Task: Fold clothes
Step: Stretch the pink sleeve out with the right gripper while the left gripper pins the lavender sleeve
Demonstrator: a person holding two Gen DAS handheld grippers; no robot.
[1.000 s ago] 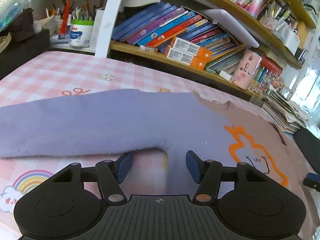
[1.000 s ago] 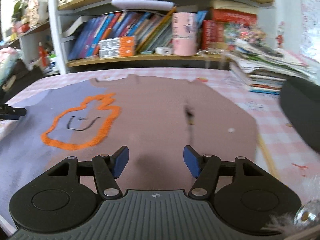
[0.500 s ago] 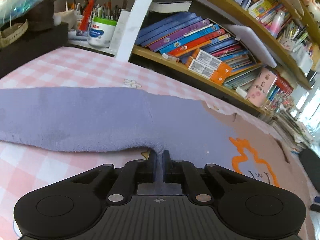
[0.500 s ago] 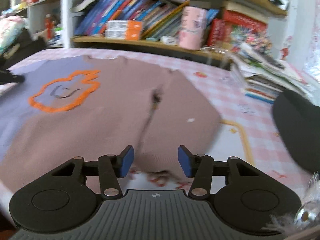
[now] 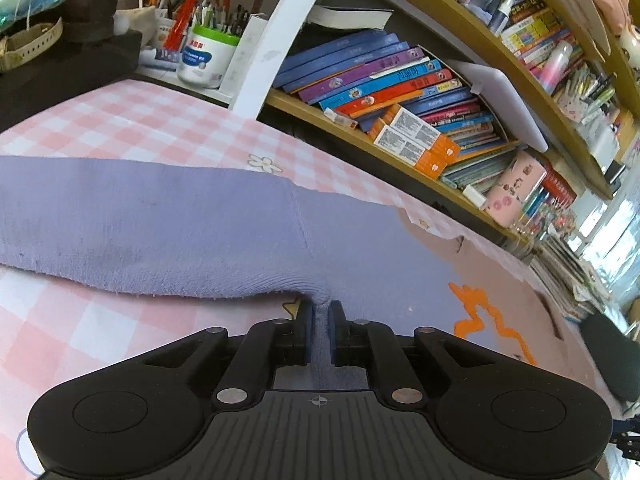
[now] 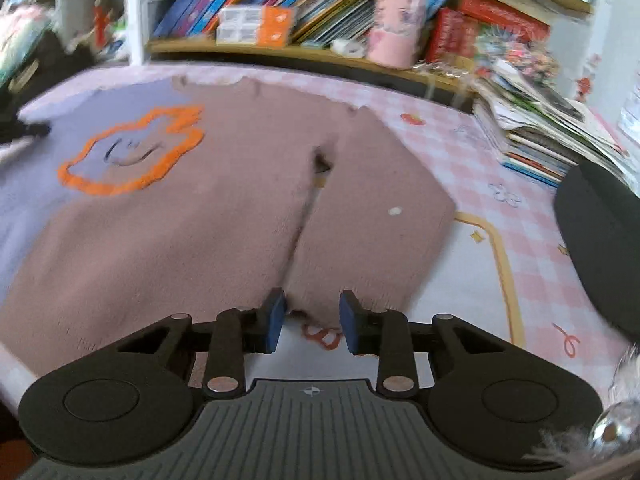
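black grippers (image 6: 311, 316), blue finger pads (image 6: 275, 318)

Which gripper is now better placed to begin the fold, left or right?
Left. The left gripper is already shut on the sweater at the purple armpit, while the right gripper is open at the brown edge, gripping nothing.

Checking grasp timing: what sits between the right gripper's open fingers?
In the right wrist view, the right gripper is open; between its fingers lie the brown sweater's lower edge and the tablecloth's orange print.
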